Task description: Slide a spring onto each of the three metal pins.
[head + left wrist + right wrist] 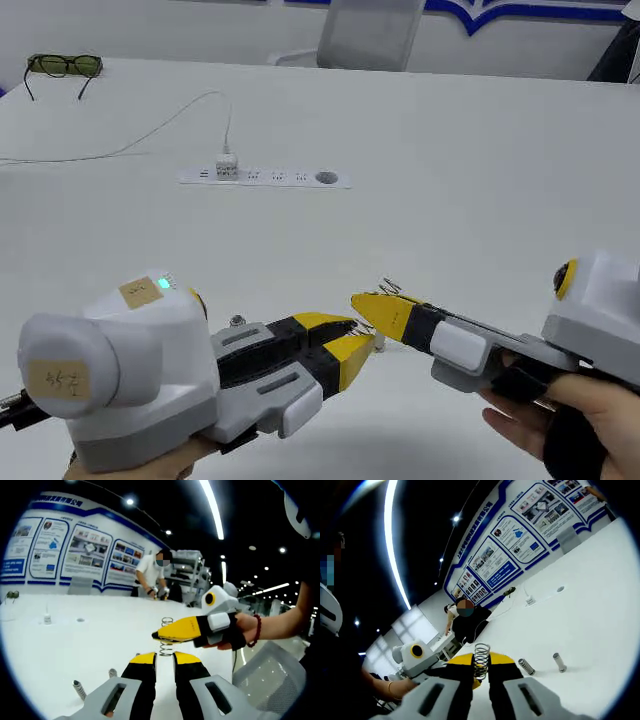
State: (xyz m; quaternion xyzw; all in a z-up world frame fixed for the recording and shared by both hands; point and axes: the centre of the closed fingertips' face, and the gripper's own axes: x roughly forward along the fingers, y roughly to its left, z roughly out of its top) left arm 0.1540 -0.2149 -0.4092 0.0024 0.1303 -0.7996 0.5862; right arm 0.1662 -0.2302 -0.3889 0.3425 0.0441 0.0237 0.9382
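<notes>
My right gripper (362,300) (482,659) is shut on a steel spring (390,288) (481,652) that sticks out past its yellow tips. My left gripper (358,340) (165,657) meets it tip to tip. Its jaws stand close around a small grey metal pin, mostly hidden. In the left gripper view the spring (166,625) stands upright with its lower end at my left jaws, and the right gripper (156,635) crosses it. On the table, one pin (526,666) (79,689) wears a spring. A bare pin (559,662) (112,672) (237,321) stands beside it.
A white power strip (265,177) with a plugged charger (226,160) and cable lies mid-table. Glasses (65,66) rest at the far left corner. A grey chair (370,35) stands behind the table. A person (150,572) works in the background.
</notes>
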